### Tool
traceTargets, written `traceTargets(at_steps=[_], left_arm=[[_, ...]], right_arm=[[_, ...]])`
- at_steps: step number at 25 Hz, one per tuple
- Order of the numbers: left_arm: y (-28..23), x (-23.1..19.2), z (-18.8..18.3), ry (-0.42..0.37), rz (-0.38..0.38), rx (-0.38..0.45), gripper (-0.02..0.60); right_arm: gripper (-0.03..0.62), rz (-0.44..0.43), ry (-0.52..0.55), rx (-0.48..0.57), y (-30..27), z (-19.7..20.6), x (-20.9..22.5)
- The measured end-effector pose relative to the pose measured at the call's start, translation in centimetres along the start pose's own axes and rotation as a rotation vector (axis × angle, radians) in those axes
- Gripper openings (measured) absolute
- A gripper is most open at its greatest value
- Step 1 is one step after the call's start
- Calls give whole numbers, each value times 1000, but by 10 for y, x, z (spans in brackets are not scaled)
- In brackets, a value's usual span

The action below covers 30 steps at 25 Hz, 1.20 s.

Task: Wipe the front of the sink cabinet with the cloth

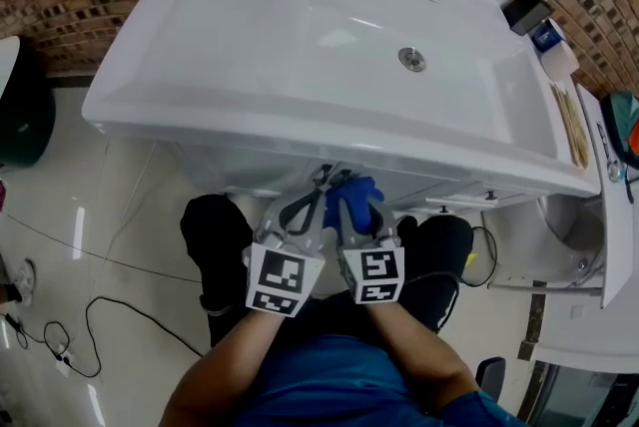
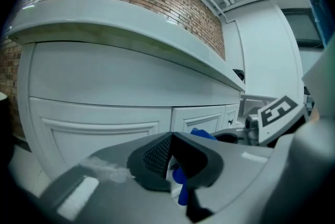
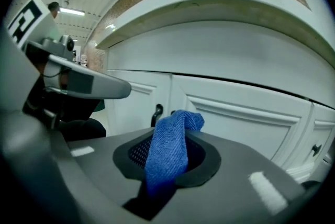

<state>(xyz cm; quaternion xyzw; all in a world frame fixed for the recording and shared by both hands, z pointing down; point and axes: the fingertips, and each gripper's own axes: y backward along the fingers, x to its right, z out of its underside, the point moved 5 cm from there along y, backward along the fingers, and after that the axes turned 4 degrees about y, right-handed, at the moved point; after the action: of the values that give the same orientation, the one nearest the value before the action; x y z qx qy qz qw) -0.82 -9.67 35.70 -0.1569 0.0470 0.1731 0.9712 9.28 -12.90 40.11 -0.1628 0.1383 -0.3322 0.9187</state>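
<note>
**Cloth gripped, not on the cabinet yet**

The right gripper (image 3: 172, 156) is clamped on the blue cloth (image 3: 175, 123). A folded tuft sticks out past the jaw tips, and the rest hangs down through the slot. The left gripper (image 2: 171, 157) has its pads closed tip to tip. A blue sliver shows in the slot behind them, and I can't tell if that's nipped or just seen through.

Both grippers sit side by side under the front edge of the sink (image 1: 300, 131), facing the cabinet front (image 3: 235, 113). The cloth looks near the doors but apart from them, though I can't confirm whether they touch.

To do the step well:
- Push in until the tuft flattens on the panel, so the cloth touches it and not the jaw tips.
- Run long strokes along the door, following the raised moulding.
- Not much cloth sticks out, so keep the gripper angled into the face.

In the way:
- The black door handle (image 3: 155, 114) at the door seam will likely snag the cloth.
- The sink's overhang limits upward reach.
- The person's knees (image 1: 215, 235) are tight to the cabinet's base.
- A cable (image 1: 110, 310) lies on the floor to the left, well apart.
</note>
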Motion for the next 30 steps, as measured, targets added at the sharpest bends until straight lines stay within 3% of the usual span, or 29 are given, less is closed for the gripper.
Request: traceTargets(at_steps=[5,18,30], left_arm=[[28,-27,3,13,-82,12,2],[114,-87,35,78,-269,1,2],[176,-125,53,177,-399,31,2]], right_arm=[[84,-69,34,26,-16,-15,-35],[83,-137,100,51,-75,-41,-102],[83,-323,212,112,-120,-81,-210]])
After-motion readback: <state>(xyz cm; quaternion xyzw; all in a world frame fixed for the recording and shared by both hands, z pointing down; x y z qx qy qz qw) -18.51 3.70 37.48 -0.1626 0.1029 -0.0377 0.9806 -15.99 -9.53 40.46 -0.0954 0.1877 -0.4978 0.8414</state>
